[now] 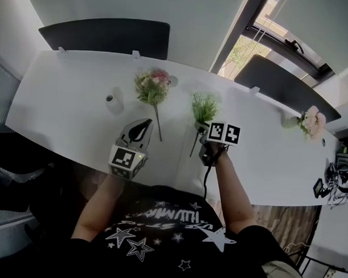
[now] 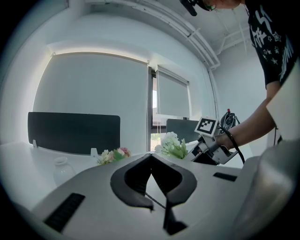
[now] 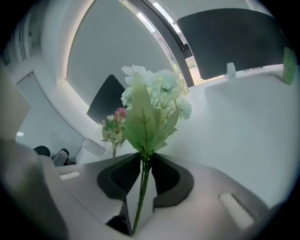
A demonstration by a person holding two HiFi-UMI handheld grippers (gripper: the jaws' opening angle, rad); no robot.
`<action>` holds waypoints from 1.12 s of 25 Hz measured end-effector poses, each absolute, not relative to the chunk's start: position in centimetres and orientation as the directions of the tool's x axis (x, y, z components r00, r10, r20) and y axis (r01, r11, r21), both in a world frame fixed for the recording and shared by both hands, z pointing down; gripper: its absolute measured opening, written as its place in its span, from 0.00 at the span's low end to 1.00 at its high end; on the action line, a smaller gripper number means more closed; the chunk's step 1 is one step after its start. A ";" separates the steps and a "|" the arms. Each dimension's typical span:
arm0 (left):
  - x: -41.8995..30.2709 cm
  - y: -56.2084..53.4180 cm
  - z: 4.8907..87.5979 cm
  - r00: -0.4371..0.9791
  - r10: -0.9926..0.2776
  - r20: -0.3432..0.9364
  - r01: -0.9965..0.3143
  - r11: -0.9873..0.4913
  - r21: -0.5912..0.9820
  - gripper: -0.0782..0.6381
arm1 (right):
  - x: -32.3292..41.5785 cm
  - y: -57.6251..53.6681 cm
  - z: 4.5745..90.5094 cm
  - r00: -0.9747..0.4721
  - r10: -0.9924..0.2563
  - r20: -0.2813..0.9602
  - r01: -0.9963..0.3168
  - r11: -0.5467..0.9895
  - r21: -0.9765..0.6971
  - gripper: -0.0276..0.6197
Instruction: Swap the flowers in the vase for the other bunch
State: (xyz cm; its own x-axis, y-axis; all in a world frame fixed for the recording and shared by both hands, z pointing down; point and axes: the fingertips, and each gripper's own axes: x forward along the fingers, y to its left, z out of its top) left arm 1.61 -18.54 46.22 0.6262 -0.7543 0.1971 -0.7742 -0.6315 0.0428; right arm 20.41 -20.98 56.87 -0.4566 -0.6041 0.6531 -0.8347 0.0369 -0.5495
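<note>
Table: I work over a long white table [image 1: 67, 92]; everything for the swap sits along its middle, between the near and far edges.
Vase: the small white ceramic vase [image 1: 114, 101] stands with nothing in it towards the table's far edge on the left, so I judge the first half of the swap done.
Old bunch: the pink artificial flower bunch [image 1: 153, 86] lies flat just beside the vase, stem towards the near edge, set where it does not block the vase mouth.
New bunch: the white-and-green artificial flower bunch [image 3: 152, 101] is off the table, head up.
Right claw: the right claw [image 3: 143, 171] has its jaws narrowed onto the thin green stem, pads pressing both sides below the leaves. This low grip leaves the blooms free, though the stem end below looks short for feeding in.
Left claw: the left claw [image 2: 151, 161] has its jaws fully together on nothing. It hangs over the near edge pointing towards the vase, ready, I judge, to steady it.
Next: carry the stem left to the vase mouth.
</note>
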 end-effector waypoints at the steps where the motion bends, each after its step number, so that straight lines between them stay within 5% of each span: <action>1: 1.2 -18.7 46.0 0.621 -0.757 0.206 -0.778 -0.627 0.042 0.12 | 20.2 -21.2 56.4 -0.455 -0.618 0.641 -0.832 0.039 -0.554 0.16; 28: -10.4 -20.8 44.8 0.604 -0.781 0.156 -0.796 -0.600 0.078 0.12 | 6.8 -25.7 39.6 -0.517 -0.832 0.202 -0.792 0.376 -0.481 0.16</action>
